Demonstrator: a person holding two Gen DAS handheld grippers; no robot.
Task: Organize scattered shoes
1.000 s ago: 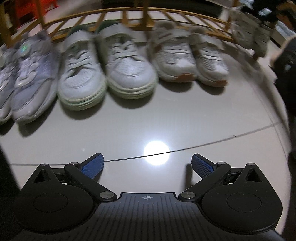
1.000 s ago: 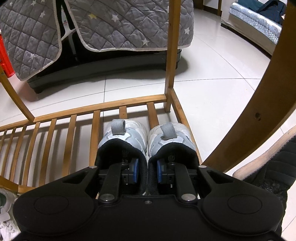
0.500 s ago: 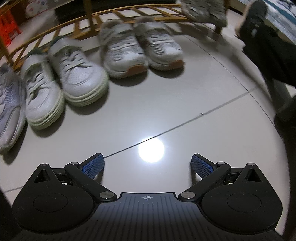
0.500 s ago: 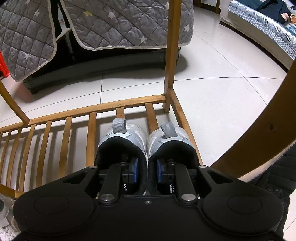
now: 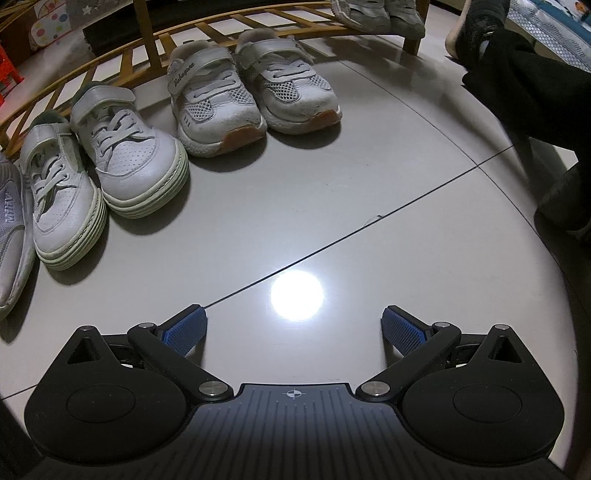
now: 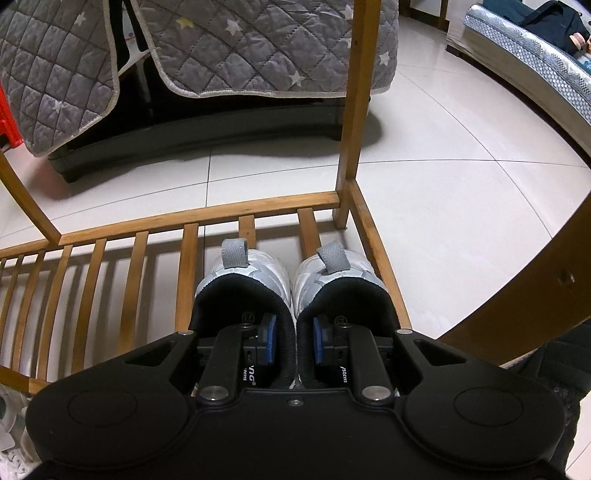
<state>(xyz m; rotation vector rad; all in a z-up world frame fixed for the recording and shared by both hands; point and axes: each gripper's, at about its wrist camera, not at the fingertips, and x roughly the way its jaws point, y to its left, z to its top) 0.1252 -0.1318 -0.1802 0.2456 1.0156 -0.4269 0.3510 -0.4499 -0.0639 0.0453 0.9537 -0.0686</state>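
Observation:
My right gripper (image 6: 294, 341) is shut on a pair of grey-white sneakers (image 6: 255, 273), one finger inside each shoe, pinching their inner collars together. The pair sits on the right end of the wooden slatted rack (image 6: 258, 210). My left gripper (image 5: 294, 330) is open and empty above the tiled floor. Ahead of it a pair of white mesh strap sneakers (image 5: 255, 92) and a pair of white laced sneakers (image 5: 107, 162) stand in a row on the floor in front of the rack (image 5: 155, 48). The held pair (image 5: 380, 13) shows at the top edge.
A grey shoe (image 5: 11, 229) lies at the far left. A person's dark-clad leg and foot (image 5: 517, 74) are at the right. Grey quilted covers (image 6: 221, 48) hang over black furniture behind the rack. A mattress (image 6: 535, 55) lies far right.
My left gripper has swung right and pulled back, so the row of shoes slid to the left of its view. My right gripper stays shut on the pair at the rack.

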